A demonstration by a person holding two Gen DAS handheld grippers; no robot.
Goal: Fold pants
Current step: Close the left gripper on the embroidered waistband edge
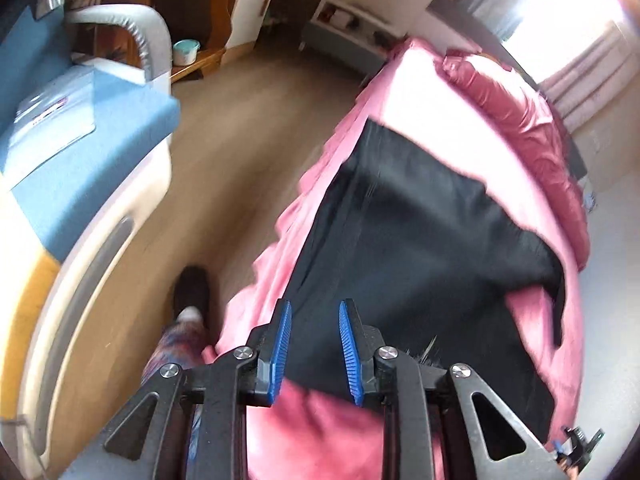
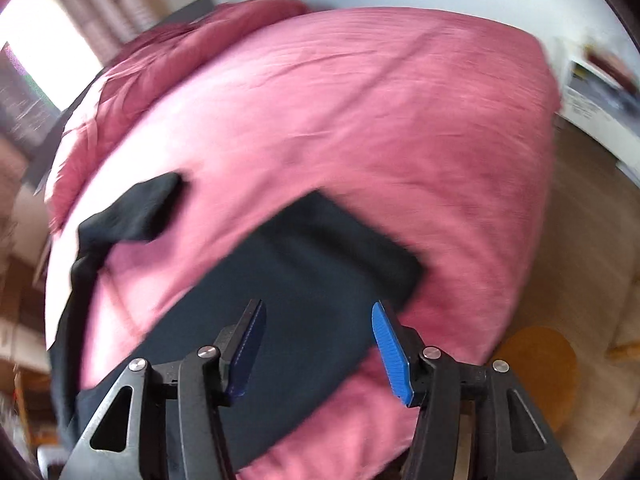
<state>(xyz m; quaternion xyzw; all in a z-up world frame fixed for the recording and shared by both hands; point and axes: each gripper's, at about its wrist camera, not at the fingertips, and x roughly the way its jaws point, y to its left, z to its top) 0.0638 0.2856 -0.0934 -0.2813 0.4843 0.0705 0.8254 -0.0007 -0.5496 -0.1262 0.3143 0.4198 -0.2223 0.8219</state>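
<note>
Left wrist: both tools (image 1: 315, 312) (image 2: 318, 312) released above black pants (image 1: 420, 232); no legible writing.

A bed (image 2: 360, 100) with a pink cover carries black pants (image 2: 304, 280) spread flat, one leg splayed aside.

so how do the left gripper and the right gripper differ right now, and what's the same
The left gripper has its blue-padded fingers parted narrowly; the right gripper stands clearly wider. The left gripper sits over the near edge of the black pants, beside the edge of the pink bedspread; the right gripper sits over the pants' folded end, further in on the bed. Shared: both point down at the pants with nothing between the fingers.
</note>
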